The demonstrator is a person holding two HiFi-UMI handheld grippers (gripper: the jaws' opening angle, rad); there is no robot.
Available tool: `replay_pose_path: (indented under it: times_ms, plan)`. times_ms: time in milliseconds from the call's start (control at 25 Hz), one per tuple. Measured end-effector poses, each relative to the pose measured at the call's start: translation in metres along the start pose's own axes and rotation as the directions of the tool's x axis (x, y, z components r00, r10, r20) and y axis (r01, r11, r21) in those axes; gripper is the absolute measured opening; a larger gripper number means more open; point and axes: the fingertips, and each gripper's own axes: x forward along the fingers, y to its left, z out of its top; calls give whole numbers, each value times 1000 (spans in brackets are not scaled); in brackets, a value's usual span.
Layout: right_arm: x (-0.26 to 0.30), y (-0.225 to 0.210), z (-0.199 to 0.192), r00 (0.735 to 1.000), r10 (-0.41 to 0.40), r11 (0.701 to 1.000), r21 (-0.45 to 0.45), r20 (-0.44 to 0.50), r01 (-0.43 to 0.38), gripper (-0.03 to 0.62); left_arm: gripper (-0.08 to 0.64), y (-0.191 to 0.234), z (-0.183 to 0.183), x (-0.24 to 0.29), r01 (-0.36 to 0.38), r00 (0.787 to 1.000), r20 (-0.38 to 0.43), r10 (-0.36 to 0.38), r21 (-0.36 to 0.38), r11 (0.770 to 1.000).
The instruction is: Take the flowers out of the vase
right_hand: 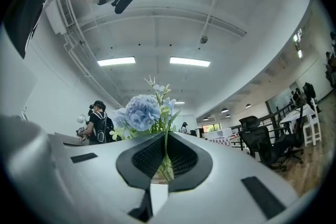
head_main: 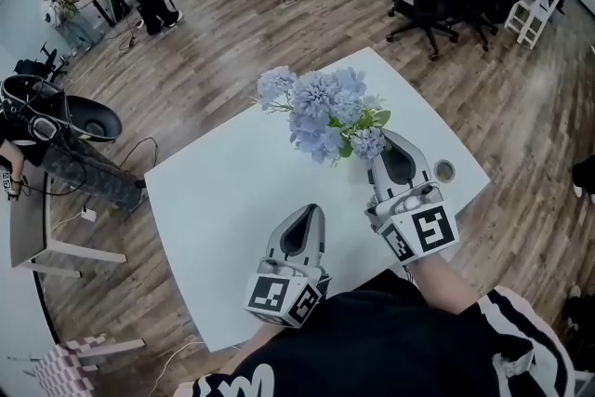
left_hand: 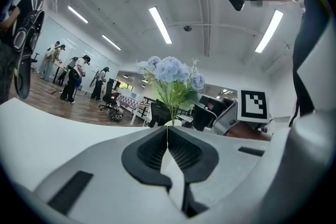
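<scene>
Blue hydrangea bunch [head_main: 325, 112]: stems clamped in R gripper [head_main: 385, 144], blooms just past its tips; L gripper [head_main: 311, 211] beside, jaws together, empty.

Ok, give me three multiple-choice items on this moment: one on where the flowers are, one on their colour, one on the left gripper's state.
1. Where are the stems of the flowers?
A. Between the jaws of the right gripper
B. Lying flat on the table
C. Between the left gripper's jaws

2. What colour are the blooms?
A. Red
B. Pale blue
C. Yellow

3. How does the left gripper stand?
A. Wide open
B. Shut on a stem
C. Shut, with nothing between its jaws

Answers:
1 A: the right gripper view shows green stems pinched between its closed jaws.
2 B: the head view shows rounded pale blue heads with green leaves.
3 C: in the left gripper view the jaws meet, and the bunch stands well beyond them.
</scene>
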Motion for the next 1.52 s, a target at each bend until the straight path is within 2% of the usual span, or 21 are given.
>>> replay_pose_path:
  times_ms: [640, 920, 1520]
  plan:
    - [5, 6, 23, 998, 35, 999, 32, 49, -37, 20, 8, -4, 3, -10, -38, 999, 25, 38, -11, 999]
    - [7, 39, 29, 996, 54, 998, 26, 68, -56, 20, 8, 12, 4, -36, -49, 998, 37, 50, -18, 999]
    - [13, 72, 43, 988, 121, 992, 32, 97, -125, 20, 8, 22, 8, -58, -92, 994, 64, 94, -33, 995]
